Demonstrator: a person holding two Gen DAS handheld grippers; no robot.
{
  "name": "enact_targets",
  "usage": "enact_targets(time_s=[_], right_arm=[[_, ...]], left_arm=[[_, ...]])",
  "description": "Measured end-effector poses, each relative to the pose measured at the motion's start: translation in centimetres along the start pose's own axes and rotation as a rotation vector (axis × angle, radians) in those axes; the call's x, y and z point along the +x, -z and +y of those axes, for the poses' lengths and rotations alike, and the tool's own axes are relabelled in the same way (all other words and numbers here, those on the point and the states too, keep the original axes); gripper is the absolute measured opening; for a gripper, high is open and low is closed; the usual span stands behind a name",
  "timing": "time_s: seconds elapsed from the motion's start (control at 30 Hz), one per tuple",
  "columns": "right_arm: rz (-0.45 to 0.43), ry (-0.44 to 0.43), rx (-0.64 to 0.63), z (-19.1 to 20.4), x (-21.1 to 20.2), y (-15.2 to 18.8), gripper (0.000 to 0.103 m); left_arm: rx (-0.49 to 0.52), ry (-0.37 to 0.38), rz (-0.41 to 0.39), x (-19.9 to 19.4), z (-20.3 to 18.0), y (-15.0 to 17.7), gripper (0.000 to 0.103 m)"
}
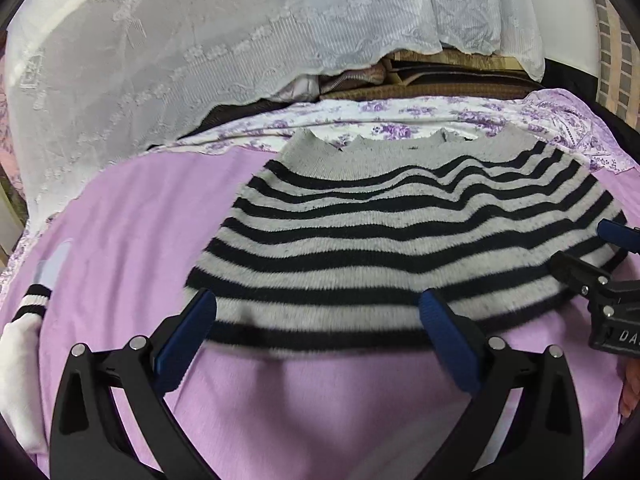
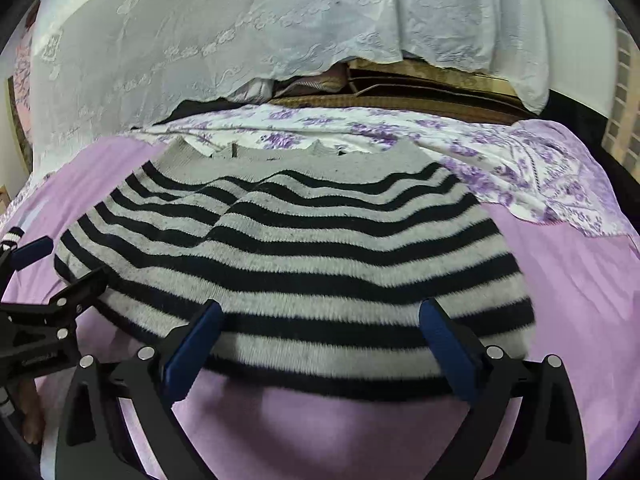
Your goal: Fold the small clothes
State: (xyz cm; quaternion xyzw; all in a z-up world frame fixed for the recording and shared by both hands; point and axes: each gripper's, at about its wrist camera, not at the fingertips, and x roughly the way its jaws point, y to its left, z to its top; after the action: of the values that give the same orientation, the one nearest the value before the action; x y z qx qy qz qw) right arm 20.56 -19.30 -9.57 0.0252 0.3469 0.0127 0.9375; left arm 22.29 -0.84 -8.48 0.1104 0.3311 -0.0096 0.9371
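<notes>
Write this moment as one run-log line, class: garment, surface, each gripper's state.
garment: striped sweater lying folded | surface: purple sheet | left gripper: open, nothing held | right gripper: open, nothing held

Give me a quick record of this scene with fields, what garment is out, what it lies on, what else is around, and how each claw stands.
garment: striped sweater, grey and black, lying folded with plain grey band at far edge
surface: lilac sheet
beyond garment: floral purple cloth, then white lace cover
other item: white piece with black-striped cuff, at left edge
left claw: open, over sweater's near edge, holding nothing
right claw: open, over sweater's near edge, holding nothing
</notes>
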Motion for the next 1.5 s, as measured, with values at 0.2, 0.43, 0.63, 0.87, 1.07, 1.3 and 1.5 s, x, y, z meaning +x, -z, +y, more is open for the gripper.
enact_targets(time_s=[0.2,0.43,0.63,0.87,1.07,1.3,1.5], right_arm=[[-0.017,-0.013,0.077,-0.9,-1.9,1.2,0.099],[-0.085,-0.06,0.128,-1.2,-5.3,2.8,0.099],[-0.151,-0.087,0.068,0.6,-8.6,3.9,0.099],[-0.193,-0.117,0.108,-0.6,-10.5,3.8,0.099],[-0.159,-0.142,0.245,-3.9,-9.5,3.4,0.099],[-0.153,-0.127,0.301,-5.5,-8.7,3.2,0.099],[-0.132,-0.113,0.403,-8.0,-7.8,3.3,0.099]], left_arm=[[0.032,-0.017,-0.037,-2.8,-1.0,1.4,0.099],[0.024,-0.026,-0.069,-5.6,-1.2,2.8,0.099],[0.012,-0.035,-0.099,-7.6,-1.3,3.7,0.099],[0.028,-0.058,-0.13,-8.1,-2.2,2.4,0.099],[0.029,-0.068,-0.155,-7.5,-2.8,-0.1,0.099],[-0.02,-0.018,-0.146,-5.6,-3.8,-3.1,0.099],[-0.048,0.006,-0.098,-2.6,-5.1,-4.5,0.099]])
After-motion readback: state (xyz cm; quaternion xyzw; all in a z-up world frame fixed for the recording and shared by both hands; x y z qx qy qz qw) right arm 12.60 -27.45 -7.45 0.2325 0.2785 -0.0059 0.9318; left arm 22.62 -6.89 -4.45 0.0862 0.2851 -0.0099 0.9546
